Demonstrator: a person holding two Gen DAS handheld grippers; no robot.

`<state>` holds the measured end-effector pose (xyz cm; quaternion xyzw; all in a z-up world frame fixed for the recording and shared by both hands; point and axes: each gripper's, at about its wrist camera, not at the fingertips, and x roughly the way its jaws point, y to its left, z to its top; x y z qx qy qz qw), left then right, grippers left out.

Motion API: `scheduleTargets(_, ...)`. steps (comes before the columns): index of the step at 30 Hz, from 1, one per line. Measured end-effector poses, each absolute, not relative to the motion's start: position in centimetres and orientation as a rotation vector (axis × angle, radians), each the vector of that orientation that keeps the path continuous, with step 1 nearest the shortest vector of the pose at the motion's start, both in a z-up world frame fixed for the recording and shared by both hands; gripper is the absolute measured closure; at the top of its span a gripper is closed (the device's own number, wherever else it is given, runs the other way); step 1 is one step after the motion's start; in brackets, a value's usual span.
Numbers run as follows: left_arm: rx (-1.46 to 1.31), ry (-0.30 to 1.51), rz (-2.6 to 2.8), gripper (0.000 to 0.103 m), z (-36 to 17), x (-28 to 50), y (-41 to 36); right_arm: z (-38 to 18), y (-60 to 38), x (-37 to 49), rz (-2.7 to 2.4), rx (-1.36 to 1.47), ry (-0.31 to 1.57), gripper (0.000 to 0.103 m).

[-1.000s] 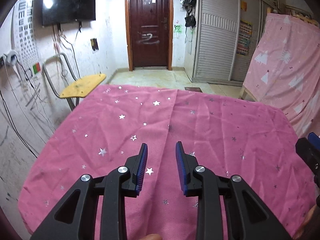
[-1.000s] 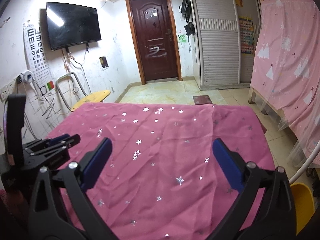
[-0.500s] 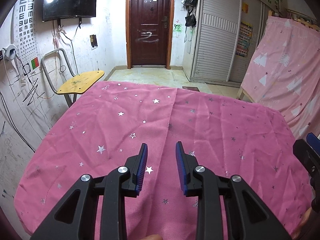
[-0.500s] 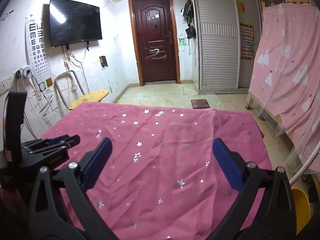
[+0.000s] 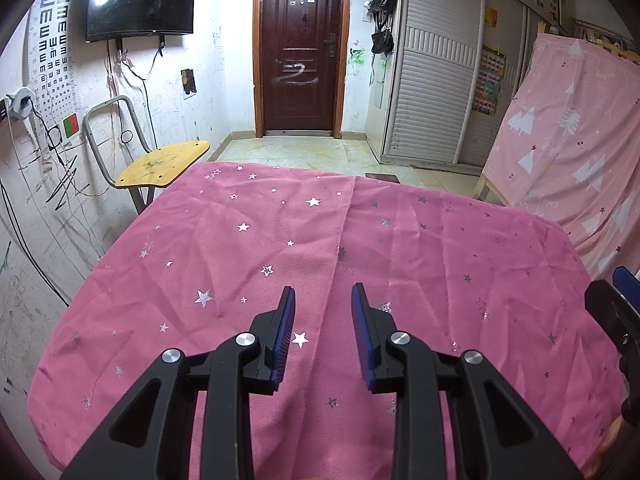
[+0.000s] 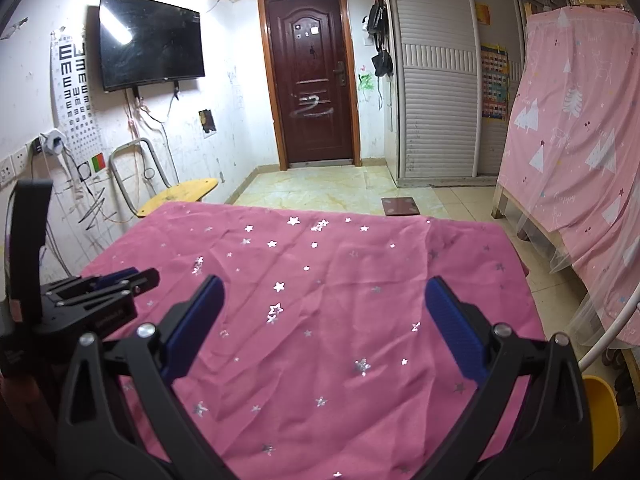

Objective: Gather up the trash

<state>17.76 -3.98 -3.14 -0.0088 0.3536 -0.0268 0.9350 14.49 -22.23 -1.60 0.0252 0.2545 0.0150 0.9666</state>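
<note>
A table under a pink cloth with silver stars [image 5: 360,240] [image 6: 340,272] fills both views. I see no trash on it. My left gripper [image 5: 323,300] hovers over the near middle of the cloth, its blue-padded fingers a narrow gap apart and empty. It also shows at the left of the right wrist view [image 6: 112,284]. My right gripper [image 6: 324,292] is wide open and empty above the near part of the cloth. Its tip shows at the right edge of the left wrist view [image 5: 616,300].
A yellow chair [image 5: 164,166] stands off the table's far left corner by a wall with cables. A pink curtained bed frame [image 6: 580,140] stands to the right. A yellow bin [image 6: 600,412] sits low at the right. A dark door [image 5: 300,48] is at the back.
Both cameras have tilted or risen a little, so the cloth sits lower in view and more of the wall shows. Both grippers keep the same opening.
</note>
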Motion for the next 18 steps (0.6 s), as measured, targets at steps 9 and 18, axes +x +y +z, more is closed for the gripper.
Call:
scheduleTargets(9,-0.024,0.723,-0.049,0.081,-3.12,17.68,-3.79,-1.53,-22.18,14.53,0.030,0.050,0.514,0.006)
scheduleTargets(18,-0.034,0.725,-0.045,0.081,-3.13,17.60,-3.59,-1.46,-22.14,14.54,0.030,0.050,0.514,0.006)
